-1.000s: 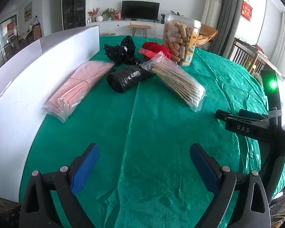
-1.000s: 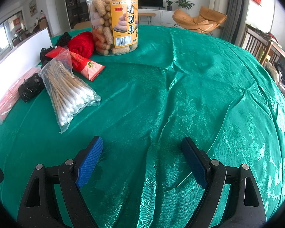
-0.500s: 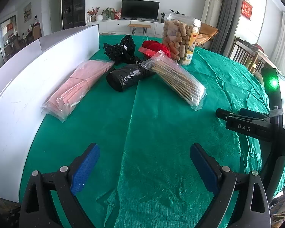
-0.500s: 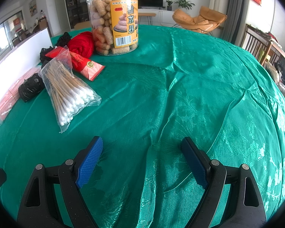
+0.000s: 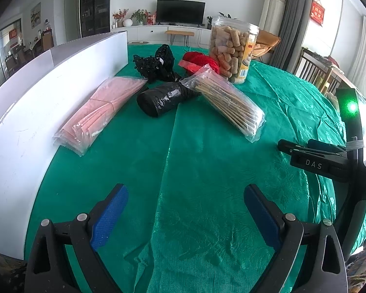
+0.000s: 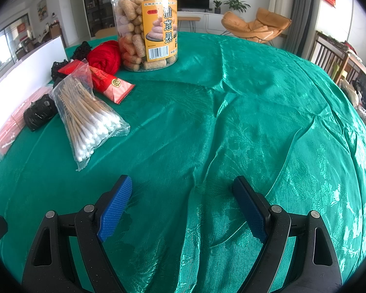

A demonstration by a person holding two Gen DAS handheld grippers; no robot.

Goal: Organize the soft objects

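On the green tablecloth lie a pink packet [image 5: 95,112], a black plastic roll [image 5: 163,99], a clear bag of cotton swabs [image 5: 229,105] [image 6: 87,119], a black lace bundle [image 5: 156,63], a red yarn ball [image 6: 105,55] and a red flat packet [image 6: 109,85]. My left gripper [image 5: 185,212] hovers open over bare cloth, well short of the pile. My right gripper [image 6: 183,205] is open too, with the swab bag off to its left. Part of the right gripper [image 5: 324,161] shows at the left wrist view's right edge.
A tall clear jar of snack sticks [image 6: 146,24] stands behind the pile. A long white board [image 5: 36,102] runs along the table's left side. The round table's edge [image 6: 361,131] curves away on the right, with chairs and furniture beyond.
The left gripper has drifted back and slightly up, so the pile looks a little farther. The right gripper has stayed put.
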